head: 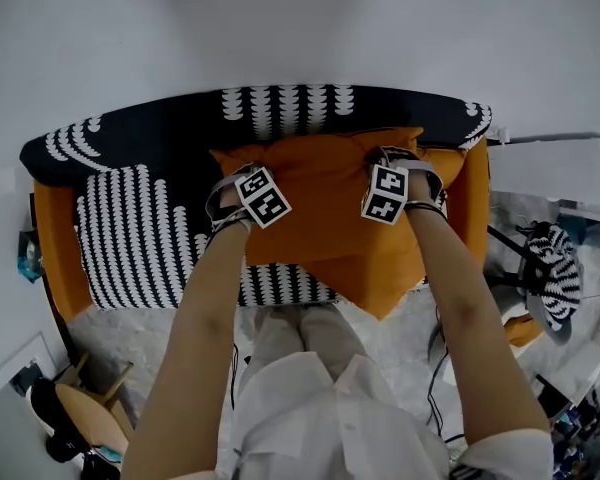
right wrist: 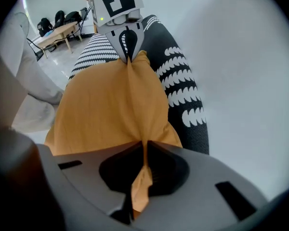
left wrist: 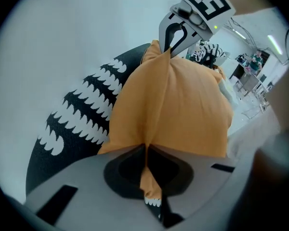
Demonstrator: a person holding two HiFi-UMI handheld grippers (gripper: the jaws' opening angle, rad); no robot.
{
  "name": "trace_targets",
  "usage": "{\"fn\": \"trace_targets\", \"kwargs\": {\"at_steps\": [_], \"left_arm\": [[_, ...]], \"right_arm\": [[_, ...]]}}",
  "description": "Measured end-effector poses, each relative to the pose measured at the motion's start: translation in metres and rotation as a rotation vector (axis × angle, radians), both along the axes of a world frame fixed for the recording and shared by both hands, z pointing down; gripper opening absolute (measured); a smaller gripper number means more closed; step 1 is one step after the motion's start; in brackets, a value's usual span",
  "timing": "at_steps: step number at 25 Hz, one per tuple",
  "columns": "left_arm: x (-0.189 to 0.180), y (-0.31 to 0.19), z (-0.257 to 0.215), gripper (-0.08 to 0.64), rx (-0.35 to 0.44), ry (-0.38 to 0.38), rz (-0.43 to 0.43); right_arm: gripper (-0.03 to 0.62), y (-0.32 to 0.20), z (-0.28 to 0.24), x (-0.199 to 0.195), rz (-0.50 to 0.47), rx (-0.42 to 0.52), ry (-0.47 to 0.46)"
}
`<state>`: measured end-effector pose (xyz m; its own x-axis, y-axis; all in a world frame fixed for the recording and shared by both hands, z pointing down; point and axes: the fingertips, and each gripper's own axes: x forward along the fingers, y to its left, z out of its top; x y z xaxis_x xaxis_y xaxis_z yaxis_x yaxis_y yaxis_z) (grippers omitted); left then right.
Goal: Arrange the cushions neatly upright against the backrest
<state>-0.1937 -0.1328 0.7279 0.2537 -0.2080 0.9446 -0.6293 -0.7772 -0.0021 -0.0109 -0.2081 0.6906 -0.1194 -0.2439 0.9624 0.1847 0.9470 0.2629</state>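
Observation:
An orange cushion (head: 325, 218) stands in front of the sofa's black backrest with white scallop print (head: 180, 128). My left gripper (head: 238, 176) is shut on the cushion's upper left edge, and my right gripper (head: 400, 160) is shut on its upper right edge. In the left gripper view the orange fabric (left wrist: 173, 105) is pinched between the closed jaws (left wrist: 147, 150), with the right gripper (left wrist: 171, 44) clamped on the far corner. The right gripper view mirrors this: closed jaws (right wrist: 144, 148) on fabric, left gripper (right wrist: 128, 57) beyond. A black-and-white patterned cushion (head: 135, 238) lies on the seat to the left.
The sofa has orange arms at the left (head: 60, 248) and right (head: 475, 198), and a white wall stands behind it. A wooden chair (head: 80, 398) sits at lower left. A black-and-white striped item (head: 555, 268) and clutter lie to the right. My legs are against the seat front.

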Motion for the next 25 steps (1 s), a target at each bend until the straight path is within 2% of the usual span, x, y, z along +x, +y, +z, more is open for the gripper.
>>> {"fn": "trace_targets", "kwargs": {"at_steps": [6, 12, 19, 25], "left_arm": [[0.006, 0.031, -0.027, 0.02, -0.016, 0.004, -0.005], [0.015, 0.065, -0.054, 0.02, -0.03, 0.036, -0.05], [0.031, 0.113, -0.078, 0.02, -0.044, 0.047, -0.004], [0.043, 0.152, -0.09, 0.02, -0.055, 0.062, -0.046]], "right_arm": [[0.015, 0.031, -0.026, 0.006, 0.015, -0.005, -0.031], [0.015, 0.064, -0.049, 0.015, 0.012, -0.026, -0.053], [0.014, 0.107, -0.069, 0.03, 0.007, -0.063, -0.105], [0.014, 0.141, -0.08, 0.04, 0.029, -0.144, -0.159]]}}
